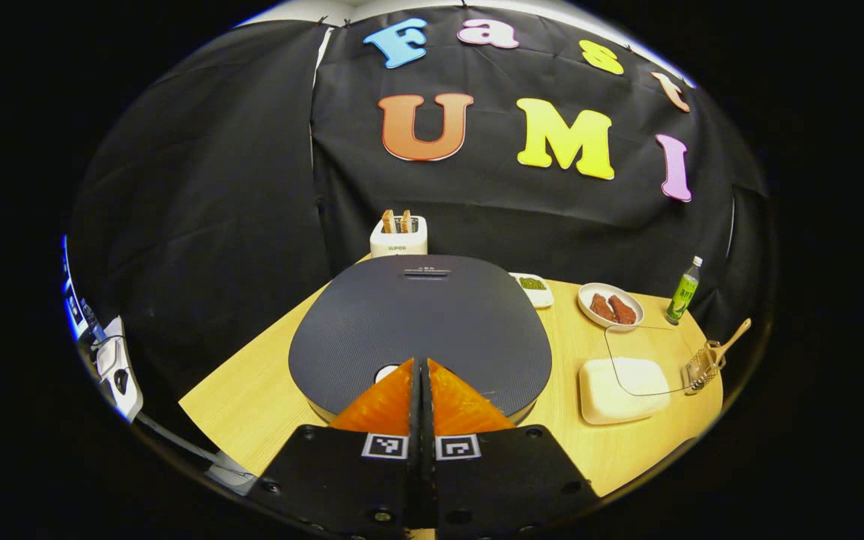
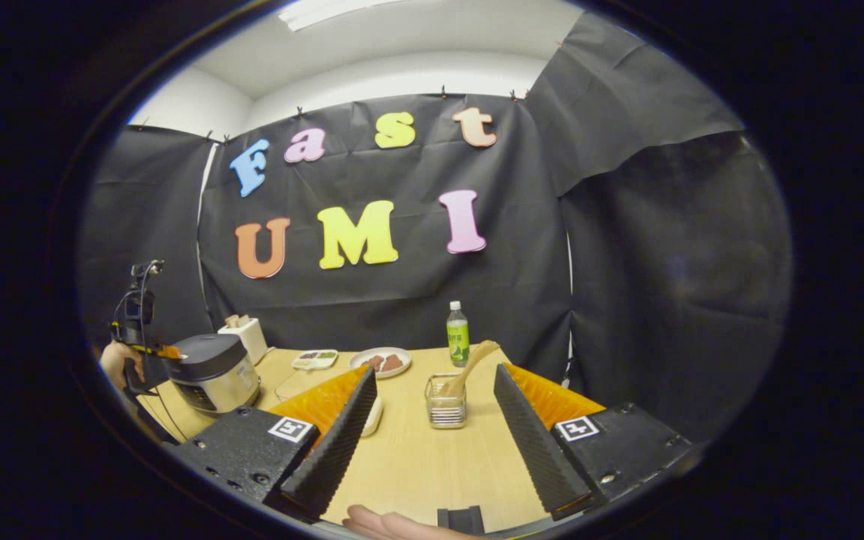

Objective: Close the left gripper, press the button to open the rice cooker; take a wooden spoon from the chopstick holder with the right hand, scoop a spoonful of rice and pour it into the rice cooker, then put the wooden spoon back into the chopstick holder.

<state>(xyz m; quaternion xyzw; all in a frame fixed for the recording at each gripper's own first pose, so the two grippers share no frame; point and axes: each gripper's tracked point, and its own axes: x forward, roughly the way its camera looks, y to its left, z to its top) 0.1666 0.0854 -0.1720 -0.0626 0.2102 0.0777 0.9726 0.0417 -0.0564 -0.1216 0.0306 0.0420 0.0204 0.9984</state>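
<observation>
Pressing beside the button (image 1: 385,372) is the risk: the rice cooker (image 1: 421,330) could be pushed along the table (image 1: 252,397) with its lid kept shut. The left gripper (image 1: 421,367), fingers together, hangs just over it. At one o'clock of the spread, empty right gripper (image 2: 432,405), the wooden spoon (image 2: 469,367) leans in the chopstick holder (image 2: 445,401).
</observation>
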